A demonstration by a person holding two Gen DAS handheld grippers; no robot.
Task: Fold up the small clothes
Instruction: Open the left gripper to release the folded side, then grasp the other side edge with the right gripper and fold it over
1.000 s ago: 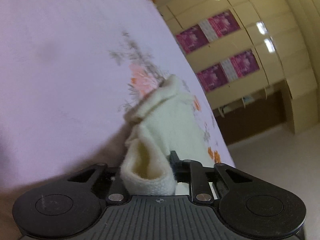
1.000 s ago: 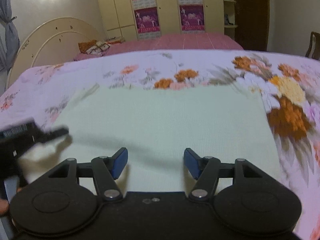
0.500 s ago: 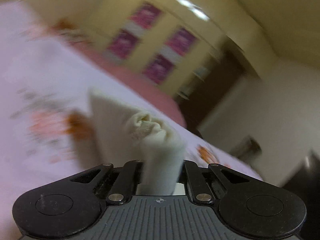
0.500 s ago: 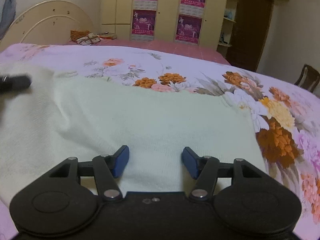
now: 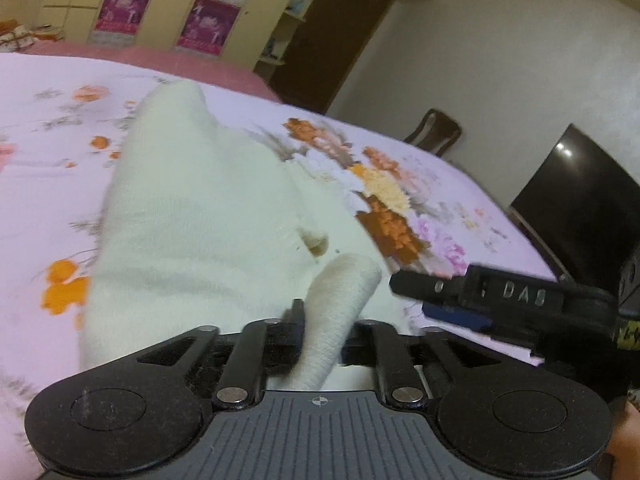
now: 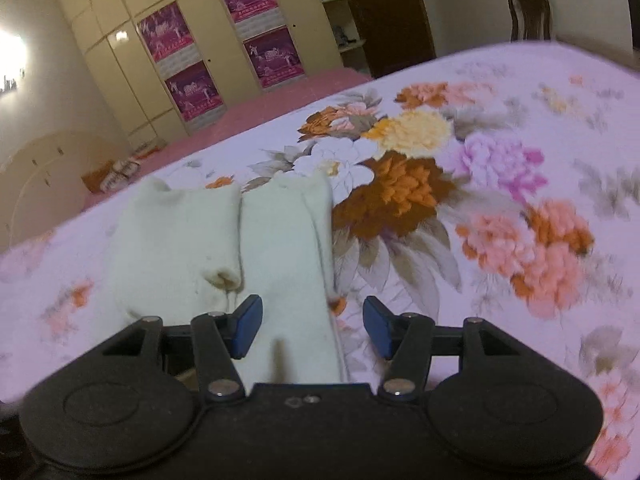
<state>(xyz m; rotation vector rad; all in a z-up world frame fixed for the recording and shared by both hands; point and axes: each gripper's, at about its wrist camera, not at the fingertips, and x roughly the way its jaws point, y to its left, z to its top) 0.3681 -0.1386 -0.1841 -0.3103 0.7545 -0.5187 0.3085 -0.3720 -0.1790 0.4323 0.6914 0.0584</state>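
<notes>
A cream knitted cloth (image 5: 192,216) lies on the floral bedspread (image 5: 48,120), folded over on itself. My left gripper (image 5: 326,326) is shut on a bunched corner of the cloth (image 5: 340,292) and holds it above the rest. In the right wrist view the cloth (image 6: 224,240) shows as two folded panels side by side. My right gripper (image 6: 312,326) is open, its blue pads (image 6: 248,324) on either side of the cloth's right near edge. The right gripper also shows in the left wrist view (image 5: 452,300), just right of the held corner.
The bedspread (image 6: 500,200) spreads wide to the right. A pink bed (image 6: 256,112) and cream wardrobes with purple posters (image 6: 256,24) stand behind. A dark TV (image 5: 580,208) and a chair (image 5: 434,132) stand at the right by the wall.
My left gripper has carried the held corner across the cloth to the right, folding it over. The flat spread cloth now lies as narrower folded panels. My right gripper stayed open.
</notes>
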